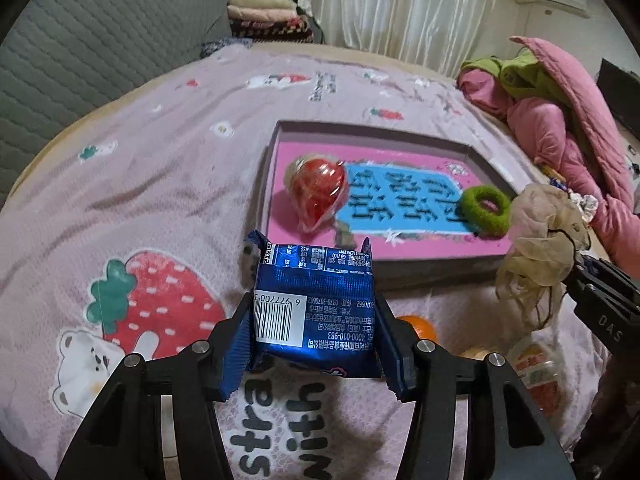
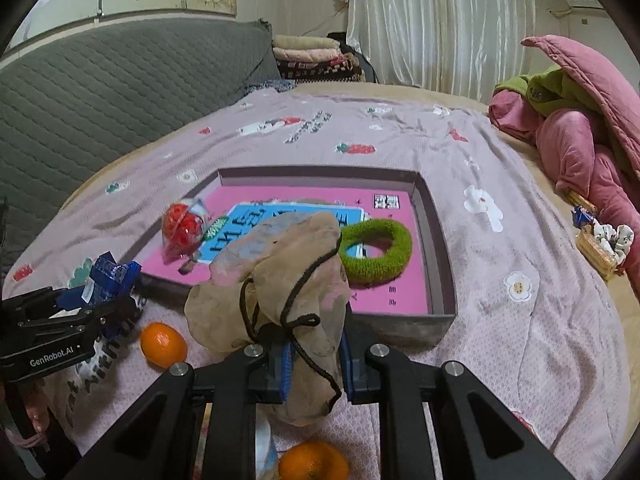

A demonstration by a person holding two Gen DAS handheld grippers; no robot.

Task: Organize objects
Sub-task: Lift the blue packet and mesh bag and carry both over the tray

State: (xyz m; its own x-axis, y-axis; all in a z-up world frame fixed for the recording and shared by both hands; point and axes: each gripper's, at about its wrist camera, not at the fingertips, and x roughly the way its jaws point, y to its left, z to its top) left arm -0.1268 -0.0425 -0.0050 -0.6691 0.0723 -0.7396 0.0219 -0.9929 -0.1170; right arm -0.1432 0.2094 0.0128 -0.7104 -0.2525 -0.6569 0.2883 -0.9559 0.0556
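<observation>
- left gripper (image 1: 314, 344): fingers closed in on a blue snack packet (image 1: 316, 300), one finger against each side; the packet is crumpled, barcode side facing the camera, held above the pink blanket (image 1: 160, 184) just short of the box's near wall.
- right gripper (image 2: 314, 364): fingers drawn close together, clamped on the lower part of a beige gauze pouch (image 2: 276, 276) with a black drawstring (image 2: 296, 312); the pouch bulges upward above the fingertips and hides part of the box interior.
- shallow grey box (image 1: 424, 136) lies on the blanket, its floor pink and blue with printed text.
- inside the box: a red wrapped sweet (image 1: 318, 190) at the left end and a green hair ring (image 1: 486, 210) at the right end, well apart.
- right wrist view only: two oranges on the blanket, one (image 2: 164, 344) between the two grippers, the other (image 2: 314, 462) at the bottom edge under the right gripper; also a small wicker basket (image 2: 596, 252) at the far right beside a pink quilt (image 2: 580, 136).
- left wrist view only: a small jar (image 1: 536, 372) with an orange label on the blanket at lower right, beneath the pouch; a strawberry print (image 1: 160, 300) on the blanket at left.
- each view shows the other gripper from the side, with its load in it.
</observation>
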